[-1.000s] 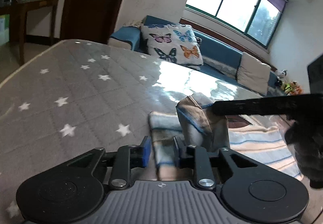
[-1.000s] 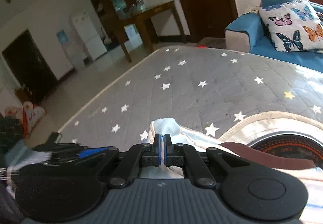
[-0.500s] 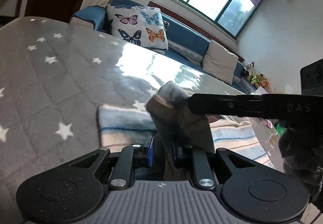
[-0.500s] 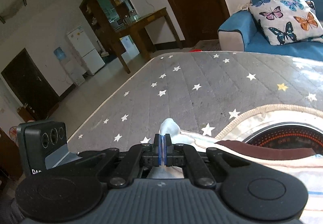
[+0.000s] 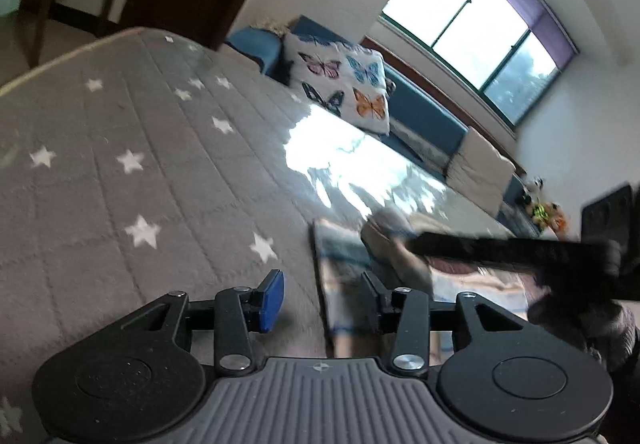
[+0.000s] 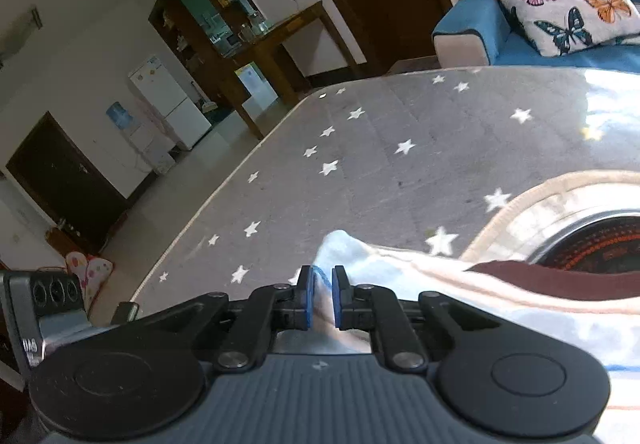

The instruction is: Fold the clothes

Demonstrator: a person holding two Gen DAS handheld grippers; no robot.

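Observation:
A striped garment, pale with blue and brown bands, lies on the grey star-patterned mattress. My left gripper is open and empty just above the garment's left edge. My right gripper has its pads a small gap apart with a raised fold of the pale cloth between them; it looks loosened. The right gripper's dark body crosses the left wrist view over a lifted brown-edged fold. The garment's printed dark circle shows at the right.
A blue sofa with a butterfly cushion and a beige cushion stands beyond the mattress under a window. A wooden table, a door and a white fridge stand past the mattress's far edge.
My left gripper has opened wide and drawn back to the left off the fold it was around. My right gripper's pads have parted a little around the cloth.

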